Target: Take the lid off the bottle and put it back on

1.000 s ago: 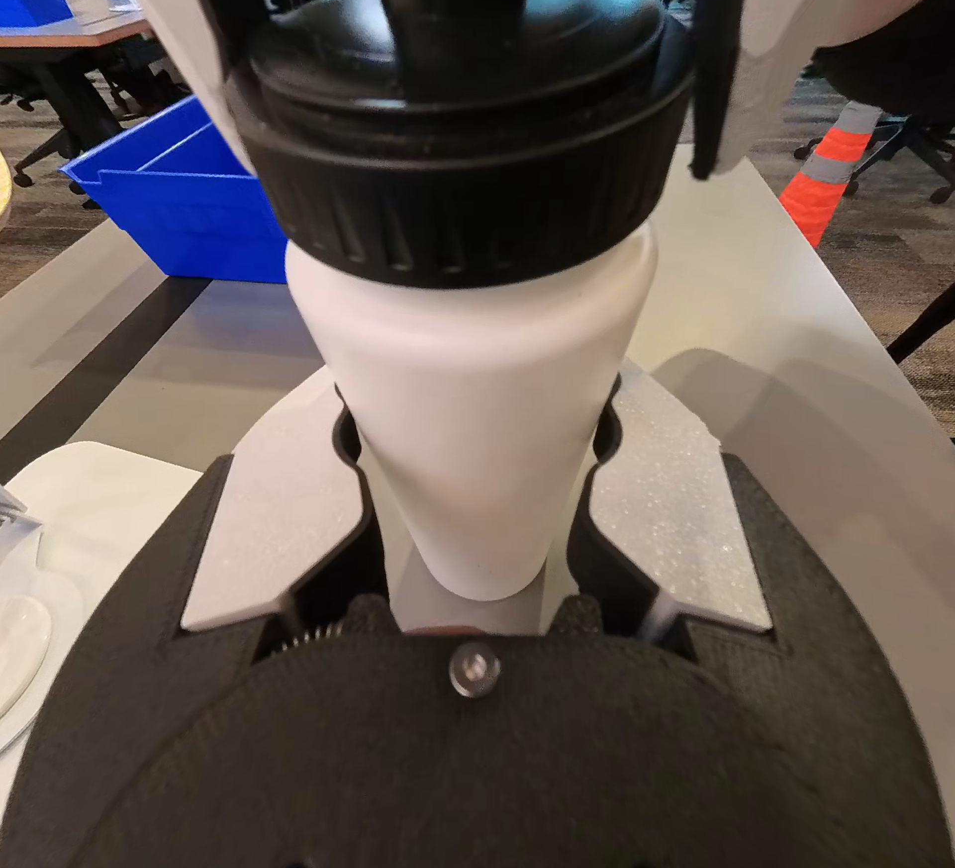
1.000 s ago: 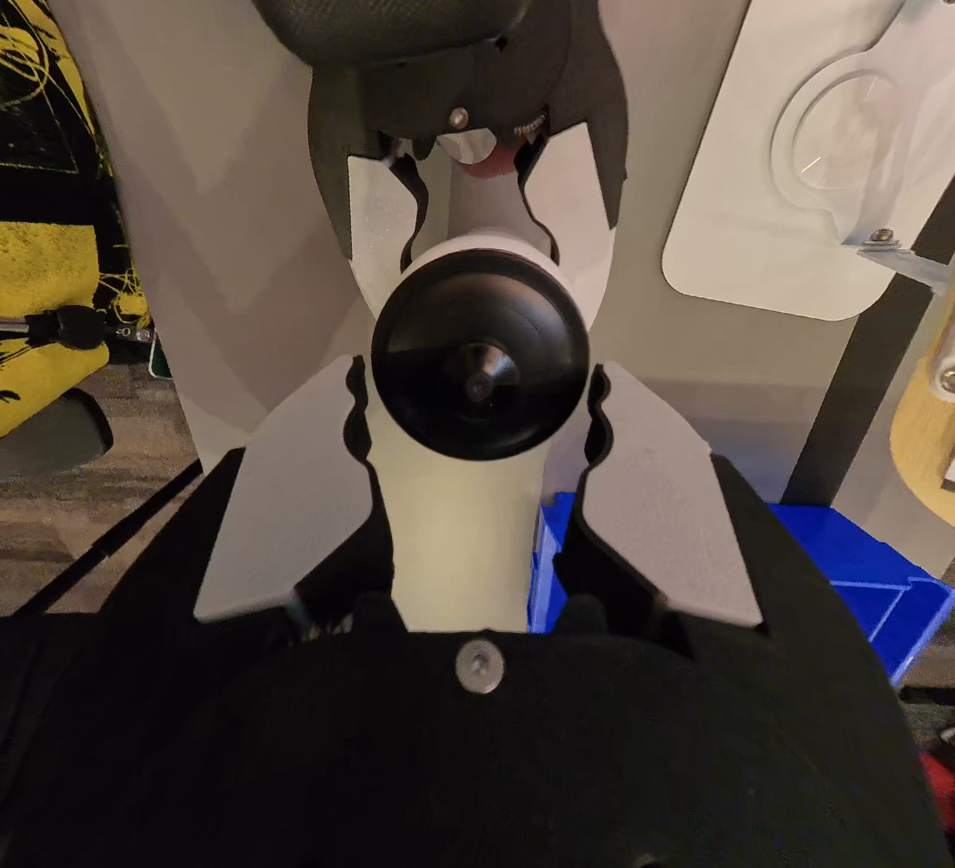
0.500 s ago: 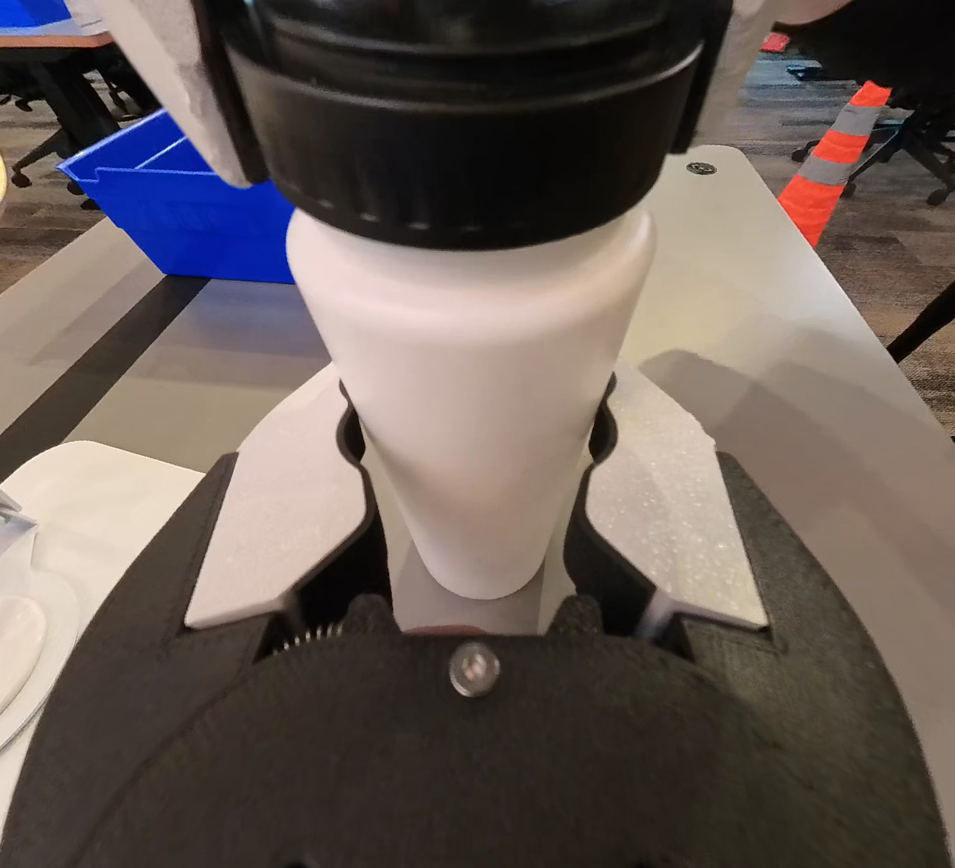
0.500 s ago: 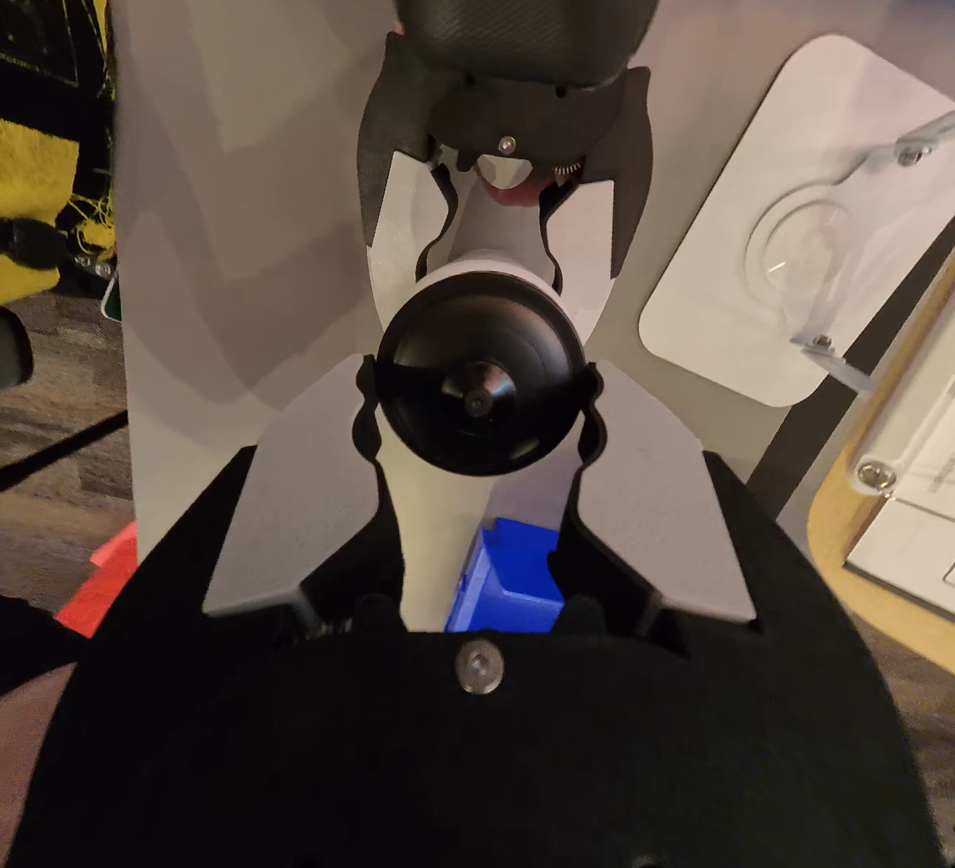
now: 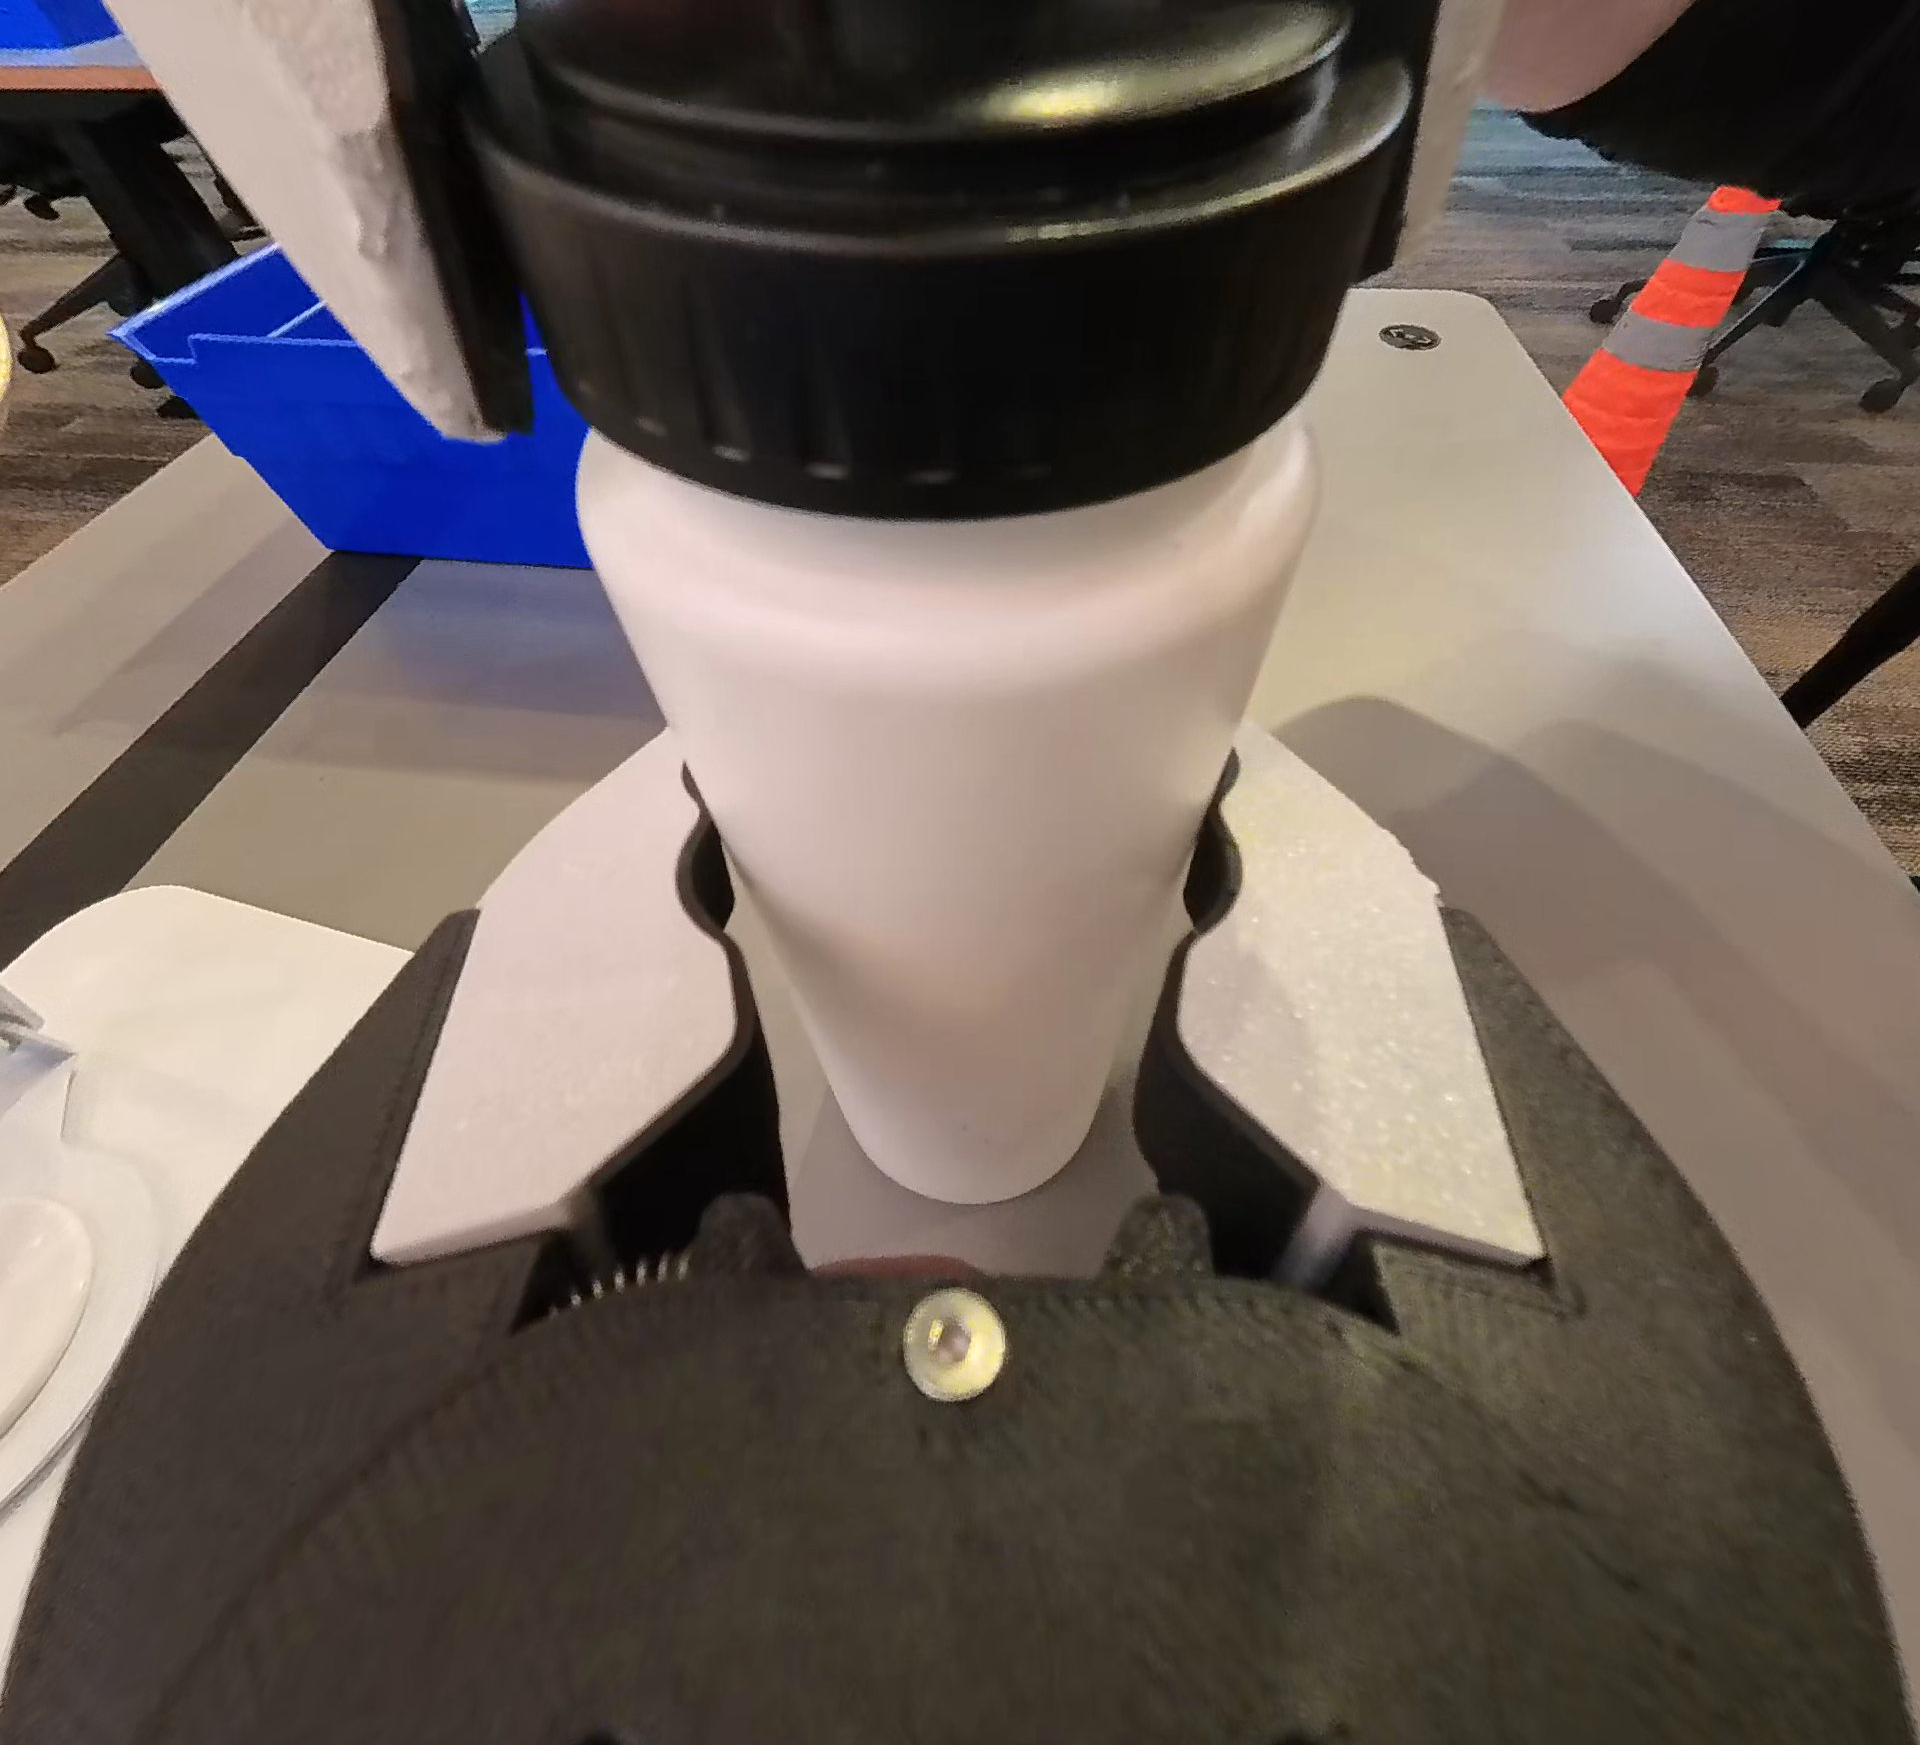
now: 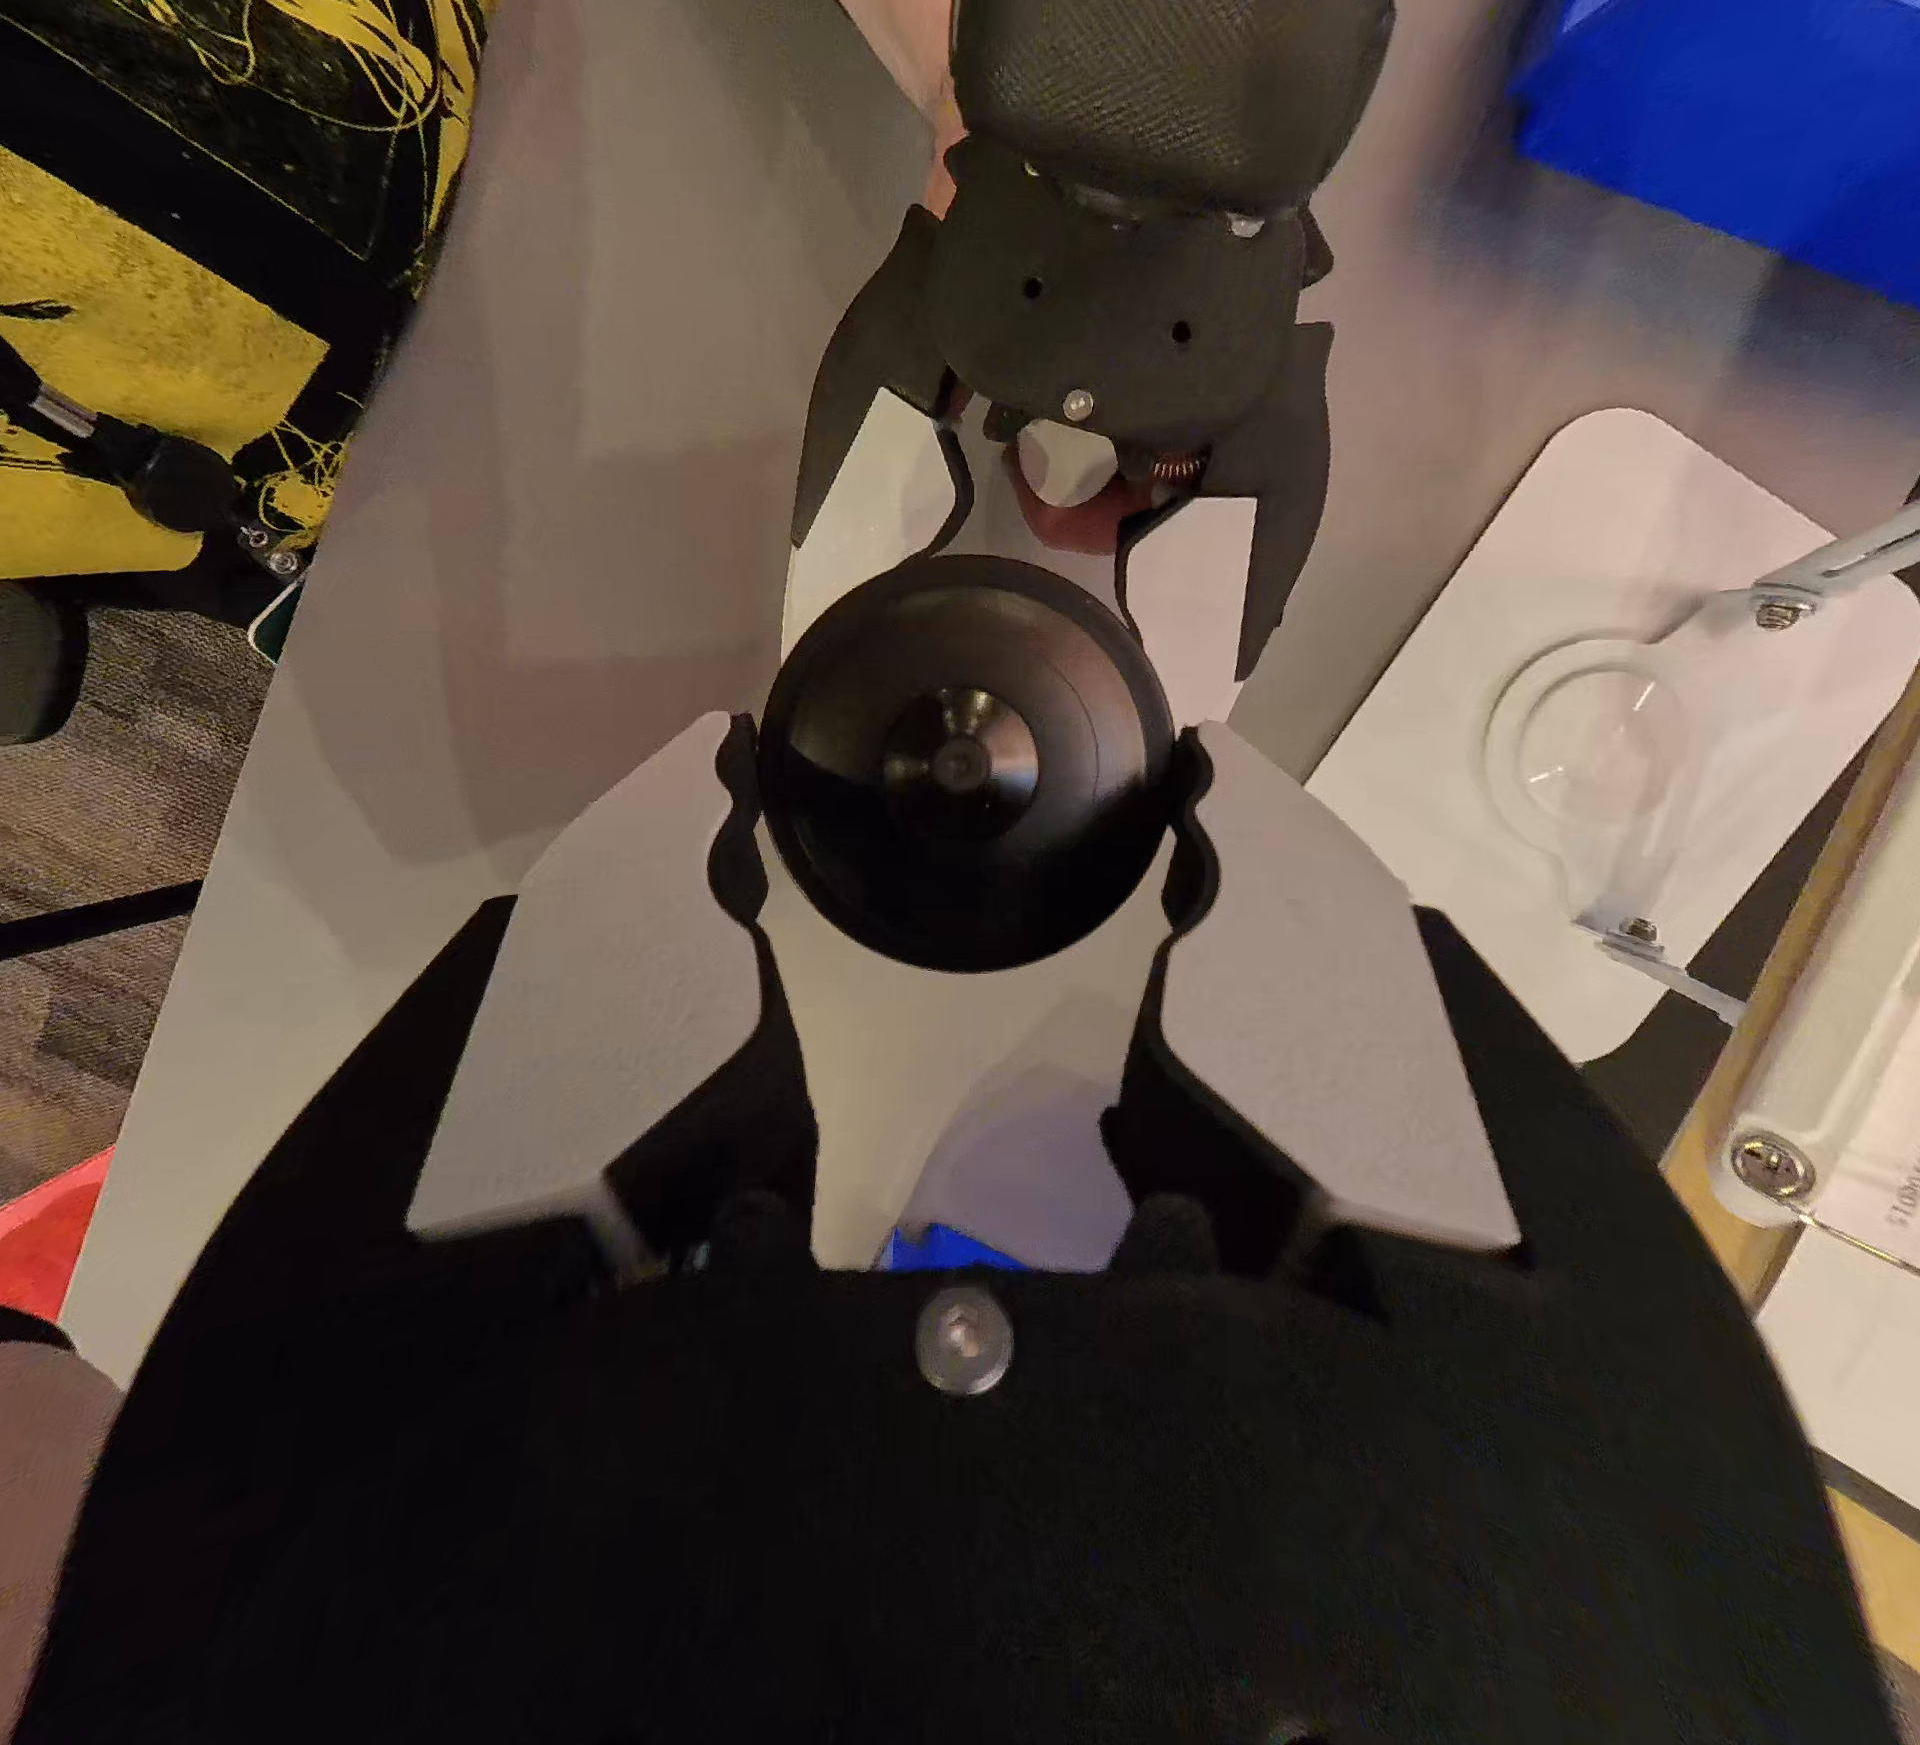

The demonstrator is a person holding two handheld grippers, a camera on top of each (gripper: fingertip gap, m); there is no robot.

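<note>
A white bottle (image 5: 956,760) with a black ribbed lid (image 5: 935,313) stands upright on the grey table (image 5: 1507,656). My left gripper (image 5: 961,854) is shut on the bottle's lower body. My right gripper (image 6: 961,822) comes down from above and is shut on the lid (image 6: 961,760), its fingers pressing the lid's two sides. In the left wrist view the right gripper's fingers (image 5: 343,137) flank the lid. In the right wrist view the left gripper (image 6: 1081,407) shows beyond the lid, clamped on the bottle. The lid sits on the bottle's neck.
A blue bin (image 5: 343,428) stands at the table's far left, also in the right wrist view (image 6: 1745,54). A white board with a clear plastic fixture (image 6: 1600,739) lies beside the bottle. An orange cone (image 5: 1673,334) stands on the floor to the right.
My right gripper closed onto the lid and has turned around it, so the background in its view has rotated. The left gripper and bottle have stayed in place.
</note>
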